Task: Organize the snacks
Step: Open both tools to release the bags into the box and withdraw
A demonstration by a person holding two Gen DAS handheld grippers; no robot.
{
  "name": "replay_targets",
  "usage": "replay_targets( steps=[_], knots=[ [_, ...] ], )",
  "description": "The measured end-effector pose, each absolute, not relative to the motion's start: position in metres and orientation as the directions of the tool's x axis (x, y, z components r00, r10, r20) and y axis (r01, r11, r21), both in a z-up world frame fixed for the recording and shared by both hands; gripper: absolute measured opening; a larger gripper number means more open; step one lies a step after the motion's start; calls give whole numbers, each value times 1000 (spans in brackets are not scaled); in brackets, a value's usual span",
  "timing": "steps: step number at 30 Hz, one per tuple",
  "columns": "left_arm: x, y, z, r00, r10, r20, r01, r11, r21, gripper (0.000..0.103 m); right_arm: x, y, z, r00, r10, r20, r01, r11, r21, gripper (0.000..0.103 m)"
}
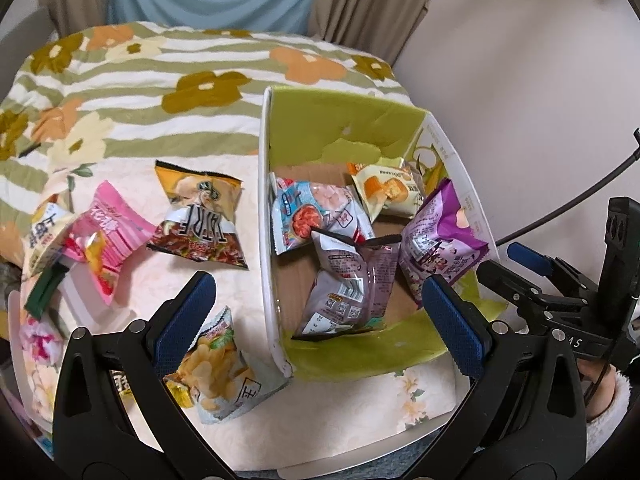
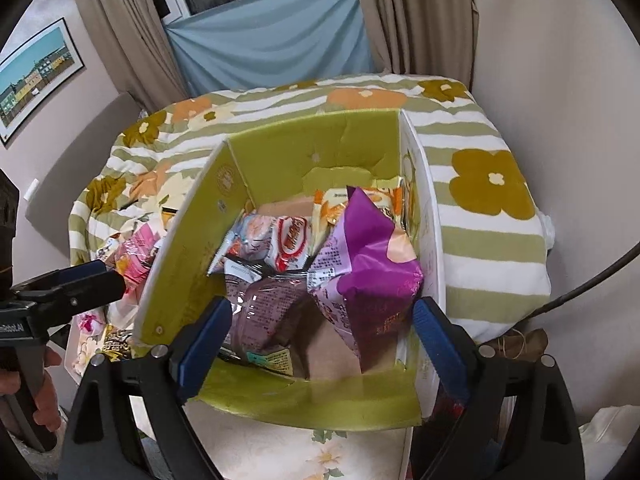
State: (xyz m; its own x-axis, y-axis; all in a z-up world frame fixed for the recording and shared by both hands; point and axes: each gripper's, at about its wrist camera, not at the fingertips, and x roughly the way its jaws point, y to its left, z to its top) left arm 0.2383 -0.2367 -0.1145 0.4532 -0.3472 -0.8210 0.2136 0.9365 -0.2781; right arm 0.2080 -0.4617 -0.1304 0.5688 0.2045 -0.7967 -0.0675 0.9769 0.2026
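A green cardboard box [image 1: 360, 120] stands on the table and holds several snack packets. Among them are a bright purple packet [image 2: 368, 276] leaning on the box's right wall, a dull mauve packet [image 1: 348, 284], a light blue packet [image 1: 316, 208] and an orange cake packet [image 1: 384, 192]. My right gripper [image 2: 320, 342] is open over the box's near end, with the purple packet standing loose between its blue pads [image 2: 436, 344]. My left gripper [image 1: 320, 320] is open and empty, straddling the box's left wall. A potato chip packet [image 1: 216, 364] lies by its left finger.
Loose on the floral cloth left of the box lie a pink packet [image 1: 104, 240], a yellow and brown packet [image 1: 200, 216] and a white packet [image 1: 44, 236]. A striped flowered blanket [image 1: 160, 64] lies behind. A wall and a cable [image 1: 580, 196] are at the right.
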Motion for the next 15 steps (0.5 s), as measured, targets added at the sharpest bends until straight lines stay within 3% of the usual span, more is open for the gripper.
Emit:
replay_targets(
  steps=[15],
  knots=[
    [179,-158,-89,544,-229,-807,120,973,-196,102,175,-423,-95,592,330,-735,-215,944,251,90]
  ],
)
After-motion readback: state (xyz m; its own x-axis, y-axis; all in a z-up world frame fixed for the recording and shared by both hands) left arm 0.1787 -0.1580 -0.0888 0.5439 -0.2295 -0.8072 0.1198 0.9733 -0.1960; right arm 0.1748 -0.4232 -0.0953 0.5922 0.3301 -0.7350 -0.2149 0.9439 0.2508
